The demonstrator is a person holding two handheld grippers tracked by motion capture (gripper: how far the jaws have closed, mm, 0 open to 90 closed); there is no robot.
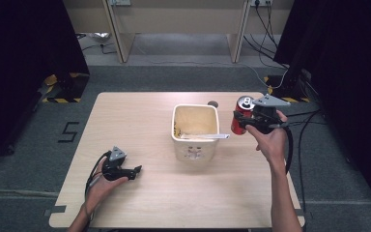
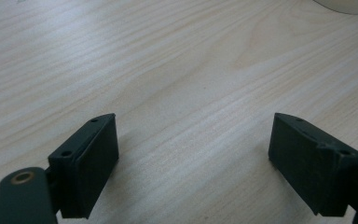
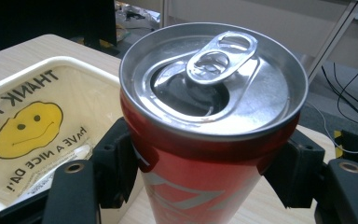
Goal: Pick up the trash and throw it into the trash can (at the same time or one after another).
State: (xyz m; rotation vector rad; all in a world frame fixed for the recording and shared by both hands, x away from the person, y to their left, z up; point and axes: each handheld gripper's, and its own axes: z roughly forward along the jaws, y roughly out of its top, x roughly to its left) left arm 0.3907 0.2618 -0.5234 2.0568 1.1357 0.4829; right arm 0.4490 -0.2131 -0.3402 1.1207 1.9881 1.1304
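- While hanging beside the cream plastic bin (image 1: pixel 195 133), the opened red aluminium can (image 3: pixel 205 140) is looking light, thin-walled and slick; mid-body is holding best.
- Right gripper (image 1: pixel 249 120) jaws are clamping it.
- Left gripper (image 1: pixel 136 170) jaws are gaping, empty, over the pale wooden worktop (image 2: pixel 177 70).

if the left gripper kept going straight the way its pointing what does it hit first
Probably the cream bin. The left gripper lies low on the table, open, pointing right, with bare wood ahead. Depth is unclear, so it might pass just in front of the bin.

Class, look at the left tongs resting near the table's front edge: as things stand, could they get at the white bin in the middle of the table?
Probably yes. The left tongs are open and hold nothing, and bare table lies between them and the white bin. The right tongs, holding the red can, are at the bin's far side.
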